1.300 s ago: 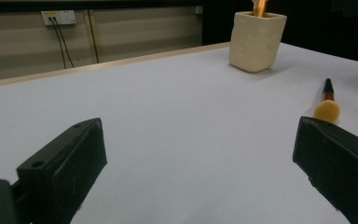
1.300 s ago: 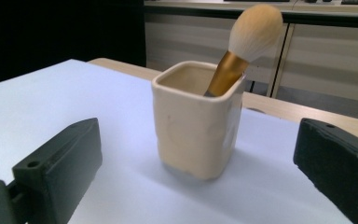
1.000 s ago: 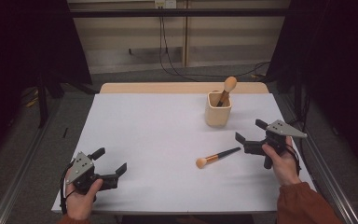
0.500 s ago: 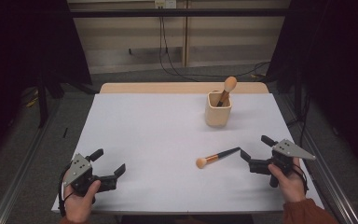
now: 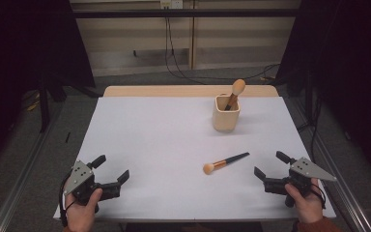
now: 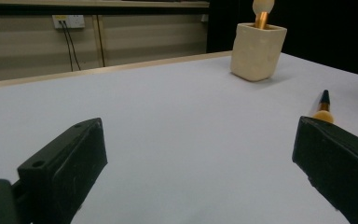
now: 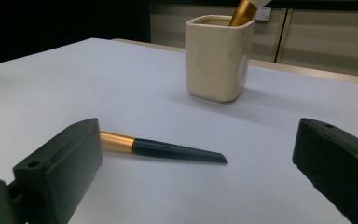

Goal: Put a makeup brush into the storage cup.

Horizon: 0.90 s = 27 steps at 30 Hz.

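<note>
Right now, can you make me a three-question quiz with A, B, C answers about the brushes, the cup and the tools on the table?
1. Where is the loose brush?
A. flat on the table
B. inside the cup
C. held in a tool

2. How many brushes are there in all?
A. one
B. two
C. four

3. How are the jaws of the right tool?
A. shut on a brush
B. shut on nothing
C. open

Answers:
1 A, it lies on the white table, in front of the cup.
2 B, one lies loose and another brush stands in the cup.
3 C, the right gripper view shows a wide gap between the jaws, with nothing held.
</note>
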{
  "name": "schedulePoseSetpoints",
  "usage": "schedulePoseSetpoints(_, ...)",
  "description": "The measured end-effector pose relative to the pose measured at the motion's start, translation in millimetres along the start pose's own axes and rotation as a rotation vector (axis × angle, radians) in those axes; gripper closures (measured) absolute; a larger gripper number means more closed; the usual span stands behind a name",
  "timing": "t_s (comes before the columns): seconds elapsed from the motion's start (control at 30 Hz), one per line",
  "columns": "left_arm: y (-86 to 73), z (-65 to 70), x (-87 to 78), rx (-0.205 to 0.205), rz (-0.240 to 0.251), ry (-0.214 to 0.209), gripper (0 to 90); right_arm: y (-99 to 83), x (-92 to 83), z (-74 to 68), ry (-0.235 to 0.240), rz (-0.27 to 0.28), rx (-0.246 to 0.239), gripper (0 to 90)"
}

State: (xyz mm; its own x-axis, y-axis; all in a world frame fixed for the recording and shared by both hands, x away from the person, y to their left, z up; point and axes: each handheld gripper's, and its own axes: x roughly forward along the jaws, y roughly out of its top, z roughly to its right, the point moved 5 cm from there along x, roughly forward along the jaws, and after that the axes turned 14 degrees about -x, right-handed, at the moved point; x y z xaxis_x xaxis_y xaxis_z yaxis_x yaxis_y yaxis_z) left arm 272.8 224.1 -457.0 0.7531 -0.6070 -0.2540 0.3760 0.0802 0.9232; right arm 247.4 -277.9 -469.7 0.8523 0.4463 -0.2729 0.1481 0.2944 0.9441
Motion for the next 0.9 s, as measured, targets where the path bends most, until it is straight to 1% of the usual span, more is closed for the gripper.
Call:
schedulePoseSetpoints(0.1, -0.3, -0.8, 0.1, 0.002, -0.003, 0.0, 2.7, 0.5, 1.2, -1.0, 0.006, 0.002, -0.01, 1.1)
schedulePoseSetpoints(0.23, -1.4, -2.3, 1.1, -0.009, -0.005, 0.0, 2.7, 1.7, 2.6, -0.9, 0.01, 0.004, -0.003, 1.0)
schedulePoseSetpoints(0.3, -1.7, -4.2, 1.1, -0.005, -0.009, 0.002, 2.7, 2.7, 4.7, -1.0, 0.006, 0.005, 0.01, 0.9)
schedulePoseSetpoints(0.43, -2.3, -5.0, 1.6, -0.013, -0.01, 0.0, 2.7, 3.5, 7.9, -2.1, 0.017, 0.0, -0.006, 0.9)
schedulePoseSetpoints(0.5, -2.1, -4.3, 1.3, -0.002, -0.016, 0.001, 2.7, 4.0, 9.1, -2.8, 0.019, -0.001, -0.006, 0.8)
schedulePoseSetpoints(0.53, -2.5, -3.6, 1.6, 0.003, -0.021, -0.001, 2.7, 3.9, 9.4, -2.8, 0.021, -0.006, -0.02, 0.9)
schedulePoseSetpoints(0.57, -3.0, -3.2, 1.9, -0.003, -0.024, -0.002, 2.7, 4.3, 10.1, -3.6, 0.025, -0.008, -0.022, 0.9)
schedulePoseSetpoints(0.6, -2.9, -3.5, 2.1, -0.007, -0.023, -0.001, 2.7, 4.1, 11.1, -4.0, 0.031, -0.014, -0.029, 0.9)
schedulePoseSetpoints(0.7, -1.7, -4.0, 1.8, 0.002, -0.018, 0.006, 2.7, 5.8, 14.8, -6.4, 0.071, -0.018, -0.024, 0.8)
schedulePoseSetpoints(0.8, -2.3, -3.4, 1.4, 0.006, -0.02, 0.009, 2.7, 10.4, 19.7, -6.7, 0.089, -0.013, -0.038, 1.0)
schedulePoseSetpoints(0.83, -2.5, -3.5, 1.4, -0.001, -0.02, 0.012, 2.7, 12.5, 21.8, -7.1, 0.096, -0.011, -0.04, 1.5)
schedulePoseSetpoints(0.9, -3.0, -3.2, 1.9, -0.001, -0.024, 0.011, 2.7, 16.7, 26.8, -9.4, 0.124, -0.007, -0.049, 1.7)
